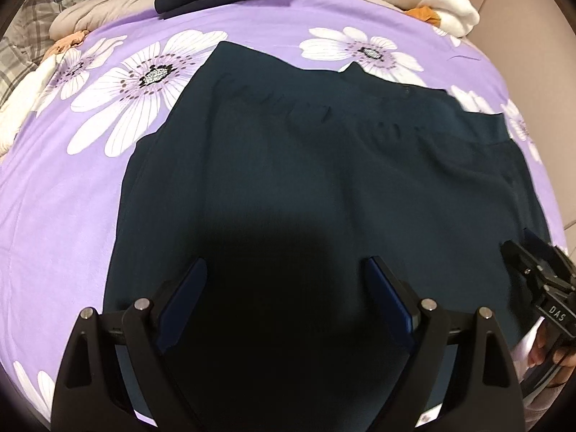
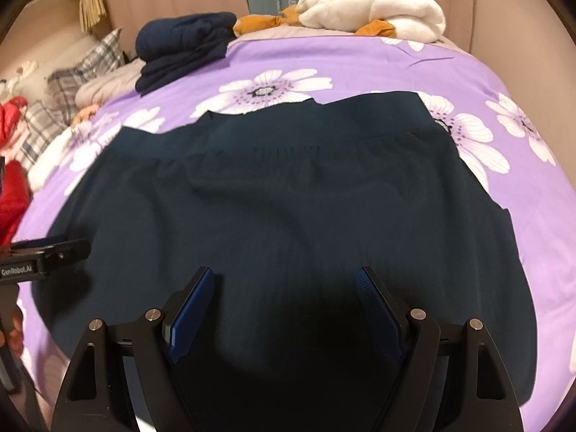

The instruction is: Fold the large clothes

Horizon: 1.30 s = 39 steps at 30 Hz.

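My left tongs (image 1: 286, 288) and right tongs (image 2: 286, 298) hang wide open and empty over the dark garment (image 1: 324, 180) spread flat mid-bed (image 1: 72, 187), waistband at twelve o'clock; next, I judge, each must pinch the near hem.

Both wrist views are evenly and softly lit, bright on the purple floral bedsheet (image 1: 72, 187), with no glare anywhere. A dense black shadow pools on the dark teal garment (image 1: 324, 165) just ahead of each camera, swallowing the weave between the fingers; further up the garment its ribbing and gathers read faintly. Fisheye distortion bulges the bedsheet into a dome and bends its far edge, and a black vignette rounds off the corners. Motion blur softens the garment's edges and the white plush blanket (image 2: 374, 7) beyond the bedsheet; the near gripper hardware stays crisp.
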Tool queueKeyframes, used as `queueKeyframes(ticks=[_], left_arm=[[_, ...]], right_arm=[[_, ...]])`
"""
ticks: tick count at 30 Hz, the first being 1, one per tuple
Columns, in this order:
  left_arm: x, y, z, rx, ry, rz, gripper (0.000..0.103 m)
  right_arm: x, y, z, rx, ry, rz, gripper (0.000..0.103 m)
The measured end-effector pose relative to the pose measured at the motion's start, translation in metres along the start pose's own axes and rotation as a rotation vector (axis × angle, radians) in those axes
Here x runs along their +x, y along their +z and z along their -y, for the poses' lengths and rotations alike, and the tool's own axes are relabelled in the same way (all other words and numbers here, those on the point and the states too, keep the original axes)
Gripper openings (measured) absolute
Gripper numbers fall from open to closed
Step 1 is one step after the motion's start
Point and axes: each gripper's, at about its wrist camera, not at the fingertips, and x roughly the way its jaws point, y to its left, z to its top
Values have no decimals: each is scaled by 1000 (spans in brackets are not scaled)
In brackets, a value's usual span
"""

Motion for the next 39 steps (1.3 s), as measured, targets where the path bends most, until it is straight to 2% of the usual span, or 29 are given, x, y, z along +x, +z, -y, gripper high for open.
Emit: queueKeyframes(ticks=[7, 12, 16, 20, 28, 31, 35, 39], left_arm=[[5, 3, -6, 2, 11, -18, 90], [4, 3, -13, -19, 14, -21, 90], [1, 2, -19, -27, 19, -14, 90], [-1, 0, -29, -46, 32, -3, 90], [-10, -9, -53, -87, 84, 7, 90], [-15, -16, -70, -123, 153, 19, 90], [-29, -28, -89, -207, 148, 53, 89], [-52, -34, -78, -191, 127, 118, 89]], right_arm=[[5, 2, 12, -21, -9, 6, 82], [2, 5, 30, 34, -23, 15, 82], [3, 9, 50, 96, -87, 5, 82], [-1, 7, 68, 158, -85, 8, 82], [-8, 2, 76, 162, -142, 8, 82], [-12, 0, 86, 173, -193, 0, 82], [-30, -5, 94, 196, -228, 18, 82], [-52, -9, 93, 175, -288, 50, 82]])
